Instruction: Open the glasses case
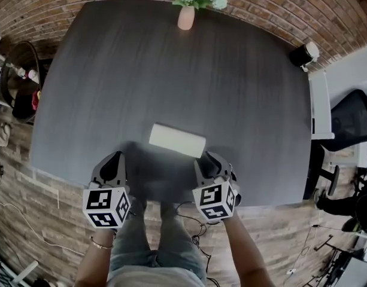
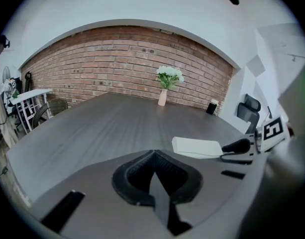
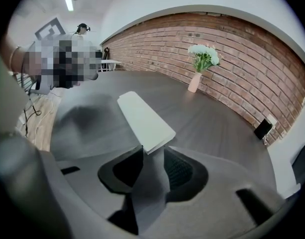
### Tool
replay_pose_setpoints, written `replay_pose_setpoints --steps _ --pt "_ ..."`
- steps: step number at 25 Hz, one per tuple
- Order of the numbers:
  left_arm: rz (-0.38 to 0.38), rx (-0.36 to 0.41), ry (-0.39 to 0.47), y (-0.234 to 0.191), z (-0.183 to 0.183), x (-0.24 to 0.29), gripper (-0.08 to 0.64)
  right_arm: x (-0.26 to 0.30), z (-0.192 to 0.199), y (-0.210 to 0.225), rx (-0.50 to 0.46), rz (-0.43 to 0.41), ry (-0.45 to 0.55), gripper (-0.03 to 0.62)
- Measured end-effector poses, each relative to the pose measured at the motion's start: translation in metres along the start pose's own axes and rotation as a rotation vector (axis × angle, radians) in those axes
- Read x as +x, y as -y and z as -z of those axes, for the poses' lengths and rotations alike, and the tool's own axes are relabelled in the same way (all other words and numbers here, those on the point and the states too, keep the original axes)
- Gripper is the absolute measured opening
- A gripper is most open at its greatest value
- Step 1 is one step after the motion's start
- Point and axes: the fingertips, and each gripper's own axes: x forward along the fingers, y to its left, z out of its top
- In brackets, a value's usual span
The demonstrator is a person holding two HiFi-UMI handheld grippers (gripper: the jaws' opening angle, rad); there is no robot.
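Note:
A white, closed glasses case [image 1: 177, 140] lies flat on the dark table [image 1: 171, 70], near the front edge. My right gripper [image 1: 208, 159] sits at the case's right end. In the right gripper view the case [image 3: 142, 117] runs away from the jaws, and its near end lies between them; the right gripper [image 3: 151, 151] is open, with its pads [image 3: 181, 171] not seen pressing on it. My left gripper [image 1: 116, 159] rests left of the case, apart from it. In its own view the left gripper [image 2: 153, 154] is shut on nothing, with the case [image 2: 197, 146] off to the right.
A pink vase of white flowers [image 1: 186, 15] stands at the table's far edge. A small black speaker [image 1: 303, 55] sits at the far right corner. A white desk [image 1: 321, 109] and an office chair [image 1: 351, 121] stand at the right, a wicker chair [image 1: 21, 76] at the left.

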Motion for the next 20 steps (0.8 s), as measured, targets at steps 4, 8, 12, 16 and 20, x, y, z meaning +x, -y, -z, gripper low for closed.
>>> replay_pose_setpoints --steps 4,8,12,16,20 --pt "0.006 0.005 -0.003 0.003 -0.002 0.002 -0.005 -0.003 -0.002 0.003 -0.004 0.01 0.009 0.135" --pt "0.007 0.006 0.0 0.002 -0.005 0.003 -0.005 -0.008 -0.011 0.009 0.006 0.026 0.042 0.135" --pt "0.005 0.004 0.01 0.001 -0.01 0.001 -0.005 -0.018 -0.028 0.028 0.075 0.05 0.102 0.133" --pt "-0.001 0.001 0.024 -0.002 -0.018 -0.004 -0.005 -0.026 -0.046 0.054 0.156 0.09 0.153 0.132" --pt "-0.005 0.0 0.04 -0.005 -0.028 -0.007 -0.005 -0.029 -0.054 0.067 0.186 0.109 0.164 0.132"
